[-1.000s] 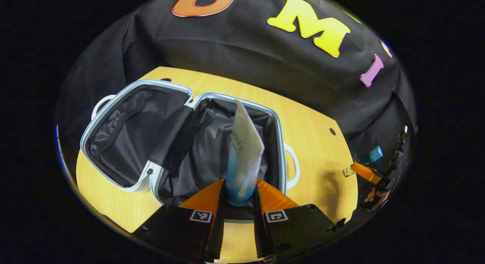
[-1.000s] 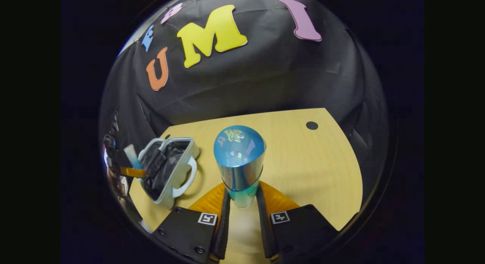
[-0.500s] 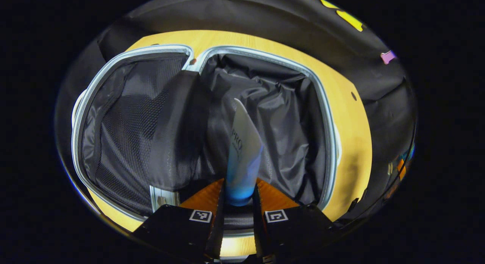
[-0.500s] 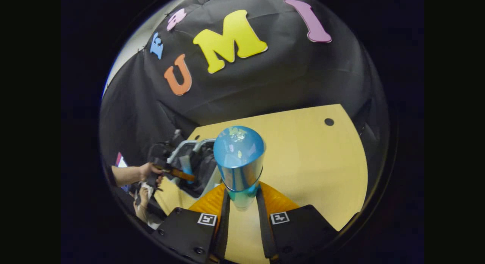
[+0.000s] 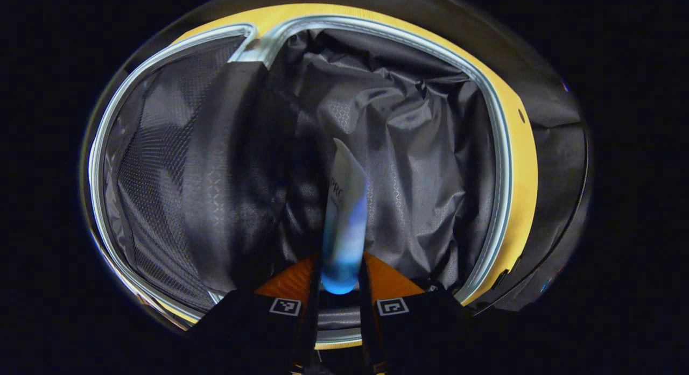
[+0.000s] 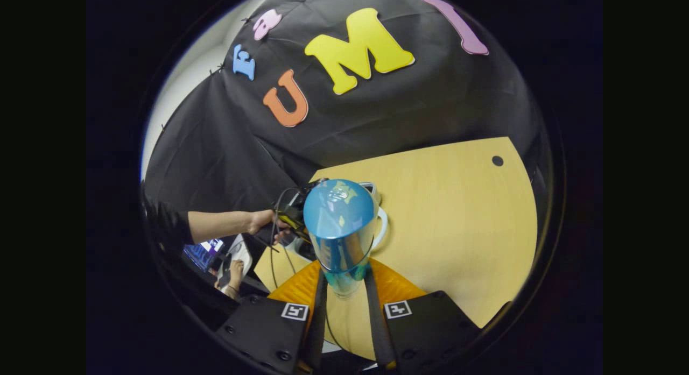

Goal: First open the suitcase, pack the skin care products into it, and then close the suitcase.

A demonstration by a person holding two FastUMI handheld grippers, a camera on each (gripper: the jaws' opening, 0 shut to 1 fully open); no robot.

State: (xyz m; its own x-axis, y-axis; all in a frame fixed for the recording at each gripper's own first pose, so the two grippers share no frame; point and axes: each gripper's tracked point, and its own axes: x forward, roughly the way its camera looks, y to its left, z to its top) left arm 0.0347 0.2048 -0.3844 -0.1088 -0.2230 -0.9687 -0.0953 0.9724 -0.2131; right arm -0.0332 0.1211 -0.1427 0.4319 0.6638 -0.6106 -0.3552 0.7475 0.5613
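In the left gripper view my left gripper (image 5: 335, 289) is shut on a white and blue tube (image 5: 344, 213), held low inside the open suitcase (image 5: 484, 111). The tube's flat end points at the crumpled grey lining (image 5: 409, 165) of the right half. The left half has a mesh pocket (image 5: 145, 165). In the right gripper view my right gripper (image 6: 344, 294) is shut on a blue-capped bottle (image 6: 339, 224), held upright above the wooden table (image 6: 457, 213). Behind the bottle, the suitcase's white handle (image 6: 382, 227) peeks out, with the left gripper (image 6: 288, 213) and the hand (image 6: 261, 221) holding it beside it.
The table's far corner has a small round hole (image 6: 497, 161). Black cloth wall (image 6: 377, 111) rises behind the table. A person's sleeve (image 6: 167, 230) and forearm reach in from the left. Bare tabletop lies to the right of the suitcase.
My left gripper has carried the tube forward and down, from above the suitcase into its right half. The right gripper with the bottle has swung left, toward the suitcase.
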